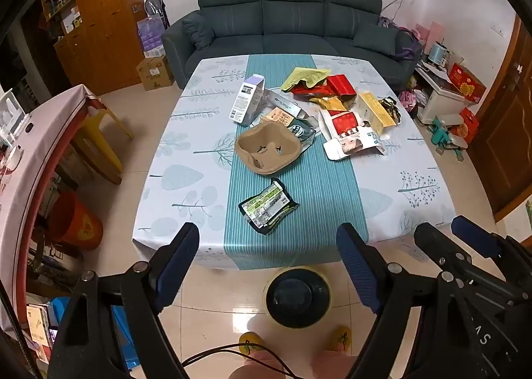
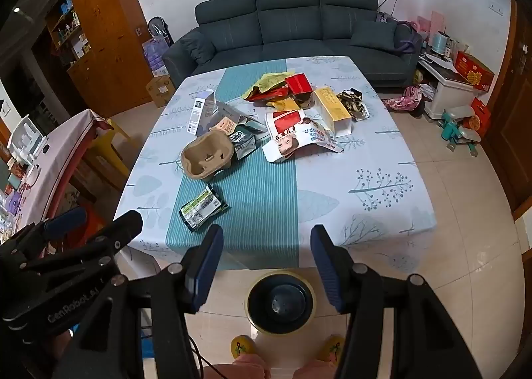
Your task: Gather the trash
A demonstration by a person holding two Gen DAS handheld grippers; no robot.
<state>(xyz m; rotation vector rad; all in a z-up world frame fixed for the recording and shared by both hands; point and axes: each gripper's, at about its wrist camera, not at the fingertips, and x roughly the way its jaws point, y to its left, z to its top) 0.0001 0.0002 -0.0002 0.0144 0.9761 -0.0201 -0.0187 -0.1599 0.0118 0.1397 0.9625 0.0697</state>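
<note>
Trash lies on a table (image 1: 332,199) with a blue-striped cloth: a green-black wrapper (image 1: 267,205) (image 2: 201,206) nearest me, a brown pulp cup tray (image 1: 268,151) (image 2: 206,156), a white-purple box (image 1: 246,102) (image 2: 200,112), a white-red kids' carton (image 1: 352,138) (image 2: 296,134), a yellow box (image 1: 375,112) (image 2: 334,108), and red and yellow bags (image 1: 319,83) (image 2: 282,86) at the back. A dark bin (image 1: 297,296) (image 2: 280,303) stands on the floor below the table's near edge. My left gripper (image 1: 271,262) and right gripper (image 2: 264,262) are both open and empty, held above the bin short of the table.
A dark sofa (image 1: 289,20) stands behind the table. A wooden cabinet (image 1: 99,20) and a second table (image 1: 40,146) with an orange bucket (image 1: 74,221) are at left. Boxes and a small white table (image 1: 445,96) are at right. My feet in yellow slippers (image 2: 242,345) stand by the bin.
</note>
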